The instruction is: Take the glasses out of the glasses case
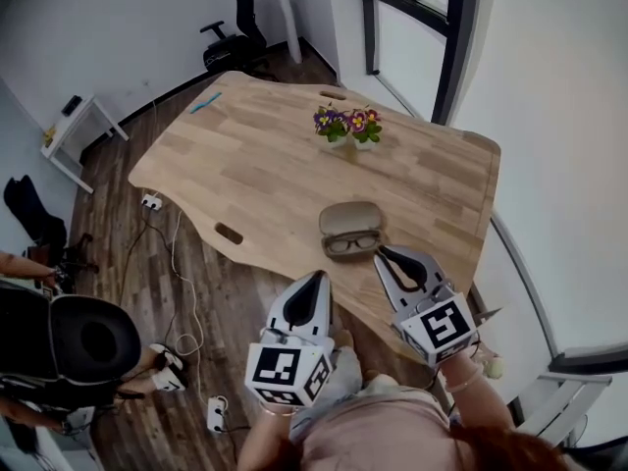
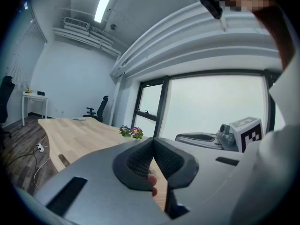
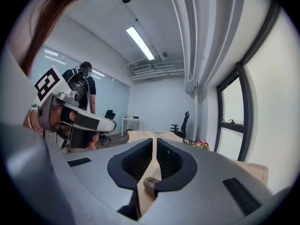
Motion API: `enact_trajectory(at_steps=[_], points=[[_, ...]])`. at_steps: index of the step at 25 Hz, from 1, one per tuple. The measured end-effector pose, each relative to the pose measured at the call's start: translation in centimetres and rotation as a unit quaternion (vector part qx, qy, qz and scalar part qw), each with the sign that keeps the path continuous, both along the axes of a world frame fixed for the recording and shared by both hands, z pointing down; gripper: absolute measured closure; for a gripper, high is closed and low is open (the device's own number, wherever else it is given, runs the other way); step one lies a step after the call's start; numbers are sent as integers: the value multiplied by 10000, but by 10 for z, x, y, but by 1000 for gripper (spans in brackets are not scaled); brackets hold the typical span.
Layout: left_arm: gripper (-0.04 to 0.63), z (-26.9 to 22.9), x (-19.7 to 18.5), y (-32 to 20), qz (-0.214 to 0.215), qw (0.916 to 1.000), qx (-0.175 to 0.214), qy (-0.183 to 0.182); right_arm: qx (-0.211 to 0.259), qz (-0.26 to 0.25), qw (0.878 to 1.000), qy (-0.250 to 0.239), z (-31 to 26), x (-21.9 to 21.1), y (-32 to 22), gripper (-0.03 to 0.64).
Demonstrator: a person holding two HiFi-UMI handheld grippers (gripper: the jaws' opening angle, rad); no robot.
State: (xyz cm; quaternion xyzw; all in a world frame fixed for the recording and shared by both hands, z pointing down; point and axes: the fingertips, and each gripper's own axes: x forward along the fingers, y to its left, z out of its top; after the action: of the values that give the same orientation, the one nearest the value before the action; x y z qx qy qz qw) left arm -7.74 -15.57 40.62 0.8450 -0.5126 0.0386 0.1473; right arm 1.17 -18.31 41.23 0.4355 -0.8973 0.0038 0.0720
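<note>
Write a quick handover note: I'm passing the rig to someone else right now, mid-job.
Left gripper: shut, empty, held by the table's near edge.
Right gripper: shut, empty, its tip pointing toward the case.
Case: open on the table, close to the near edge. The glasses lie inside it.
Done: case is open.
Left: open a gripper, grasp the glasses, lift them out.

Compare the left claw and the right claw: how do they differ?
The right claw reaches over the table; the left claw stops about at its edge. The right claw's tip is close to the open glasses case; the left claw's is farther off. Both are shut and empty.
</note>
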Motion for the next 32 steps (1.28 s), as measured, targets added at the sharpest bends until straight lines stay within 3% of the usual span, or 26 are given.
enact_trajectory(at_steps=[18, 32], points=[[595, 32, -27, -65, 261, 9995, -183, -2, -378, -333, 9941, 961, 60, -27, -72, 607], [594, 56, -34, -96, 515, 9980, -350, -48, -590, -809, 9751, 1978, 116, -42, -103, 589]])
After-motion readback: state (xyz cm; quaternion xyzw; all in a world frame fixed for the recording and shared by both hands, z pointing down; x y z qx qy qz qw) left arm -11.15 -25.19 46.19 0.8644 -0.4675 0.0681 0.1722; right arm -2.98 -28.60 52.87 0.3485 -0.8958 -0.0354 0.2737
